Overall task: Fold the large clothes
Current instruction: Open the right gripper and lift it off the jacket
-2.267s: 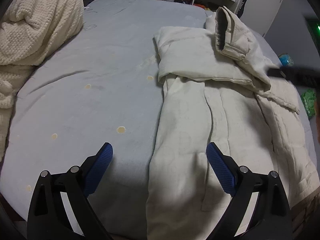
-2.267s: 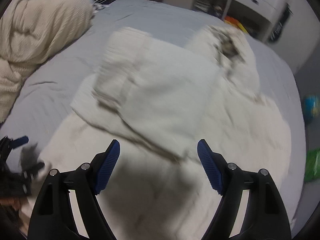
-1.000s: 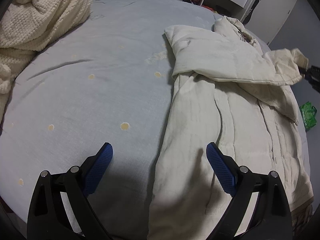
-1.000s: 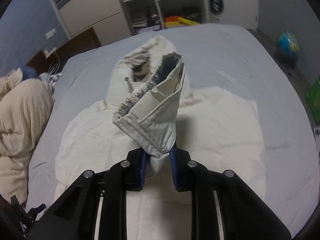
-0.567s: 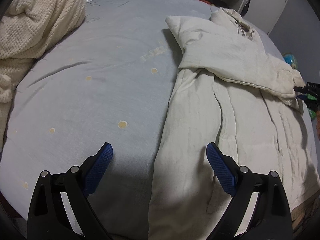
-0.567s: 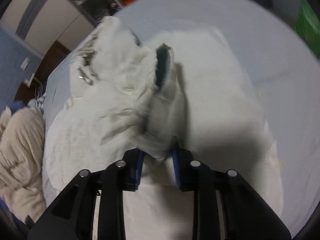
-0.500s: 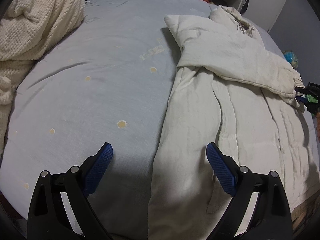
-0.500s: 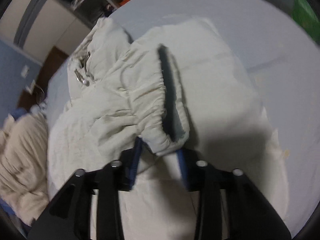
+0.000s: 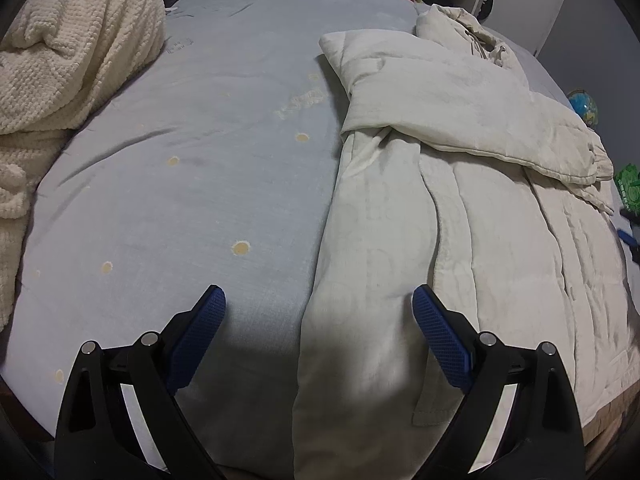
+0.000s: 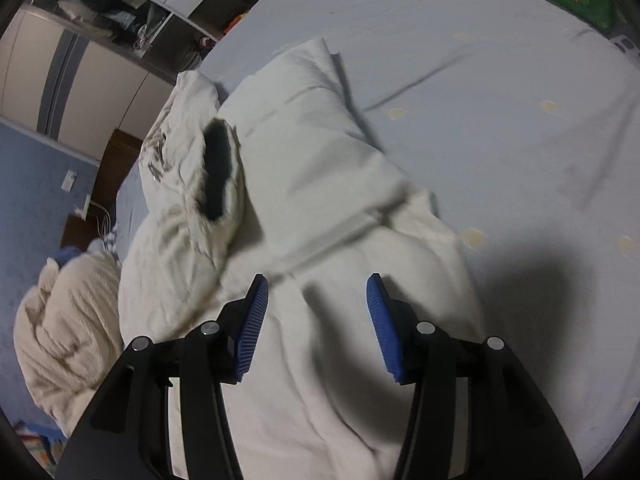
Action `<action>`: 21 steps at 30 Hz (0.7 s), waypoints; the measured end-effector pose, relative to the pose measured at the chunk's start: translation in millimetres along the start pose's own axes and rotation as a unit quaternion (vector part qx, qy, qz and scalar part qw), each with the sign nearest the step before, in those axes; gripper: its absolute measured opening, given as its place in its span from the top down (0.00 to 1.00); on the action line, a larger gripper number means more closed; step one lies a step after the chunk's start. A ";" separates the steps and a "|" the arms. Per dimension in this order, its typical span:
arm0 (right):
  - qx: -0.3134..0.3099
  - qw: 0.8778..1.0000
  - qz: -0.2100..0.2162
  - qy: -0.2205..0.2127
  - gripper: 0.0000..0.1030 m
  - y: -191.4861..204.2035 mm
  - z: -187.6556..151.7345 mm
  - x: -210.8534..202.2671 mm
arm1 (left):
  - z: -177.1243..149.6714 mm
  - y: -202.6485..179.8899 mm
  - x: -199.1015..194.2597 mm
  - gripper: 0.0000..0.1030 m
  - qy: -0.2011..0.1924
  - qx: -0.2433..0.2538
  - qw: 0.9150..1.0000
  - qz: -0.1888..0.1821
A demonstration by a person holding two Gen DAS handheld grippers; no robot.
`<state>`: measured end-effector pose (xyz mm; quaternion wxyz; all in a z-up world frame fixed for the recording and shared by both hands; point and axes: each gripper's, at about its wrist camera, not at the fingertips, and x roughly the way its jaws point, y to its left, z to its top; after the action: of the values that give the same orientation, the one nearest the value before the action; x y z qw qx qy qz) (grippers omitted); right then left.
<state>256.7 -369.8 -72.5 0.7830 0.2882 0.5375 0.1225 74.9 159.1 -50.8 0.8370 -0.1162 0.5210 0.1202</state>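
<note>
Nearest in the left wrist view, the left gripper hangs low over the near edge of the bed, its blue-padded fingers spread wide and holding nothing; one is above the pale blue sheet, the other above the hem side of the cream padded coat. In the right wrist view the right gripper hovers just above the coat's body, fingers parted about halfway and empty.

The coat lies lengthwise along the right side of the bed. One sleeve is folded flat across the chest, its cuff showing a dark lining and resting near the coat's far side edge. Beyond that the hood with its drawcords bunches at the top. Further left, a knitted cream blanket is heaped on the bed, and drawers and shelves stand at the back.

Judging by this, the sleeve fold is laid and both grippers are free. The next move probably calls for pinching the coat's long left edge or the hem, lifting both points evenly so the bulky padding does not drag the sleeve out of place.
</note>
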 end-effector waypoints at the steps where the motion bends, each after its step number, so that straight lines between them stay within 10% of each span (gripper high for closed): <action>1: -0.010 1.000 -0.006 0.000 0.54 -2.2 -3.5 -3.7 | -0.1 -0.1 -0.1 0.12 0.001 0.000 1.000 0.001; 21: -0.187 0.976 -0.111 -0.006 0.49 21.5 -41.2 -20.4 | 18.1 -14.5 -3.9 0.07 -0.007 0.026 1.000 -0.009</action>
<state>213.6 -349.6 -54.8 0.8349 0.0766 0.5290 0.1316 93.2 150.8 -38.5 0.8446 -0.0982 0.5168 0.0994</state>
